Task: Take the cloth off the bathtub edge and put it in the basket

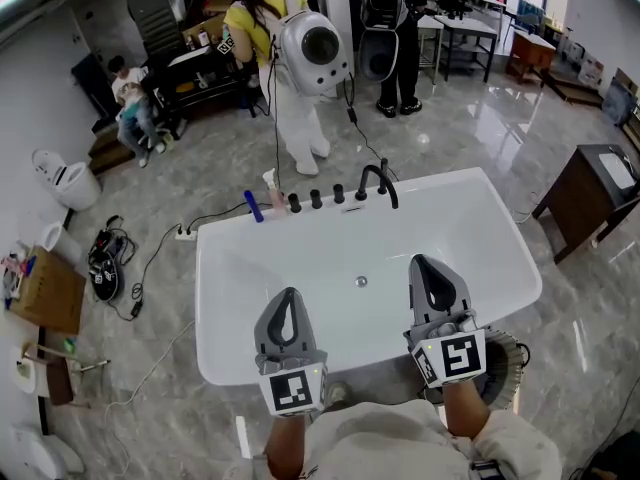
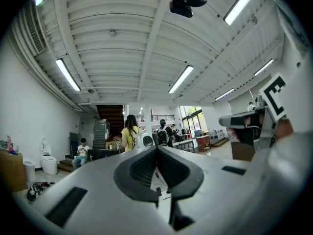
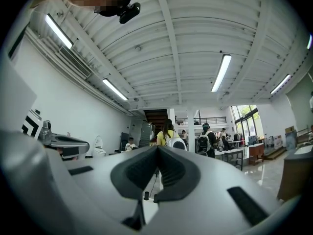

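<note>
1. Grey marble floor (image 1: 480,138): open room beyond the bathtub's far side. Cables (image 1: 150,268) lie left of the bathtub and a dark cabinet (image 1: 595,198) stands right of it.
2. White bathtub (image 1: 440,183): black taps (image 1: 378,183) on its far rim.
3. Basket (image 1: 503,360): by the bathtub's near right corner, partly hidden by the right gripper.
4. Left gripper (image 1: 288,303) and right gripper (image 1: 428,265): over the bathtub's near rim, jaws pressed together and empty.
5. Cloth: not made out in any view.

White bathtub (image 1: 470,230) on a glossy grey, marble-veined floor (image 1: 450,138)
Its taps (image 1: 381,183) are black. The left hand-held gripper (image 1: 289,294) and right hand-held gripper (image 1: 421,261) are grey with black pads and black-and-white square markers.
</note>
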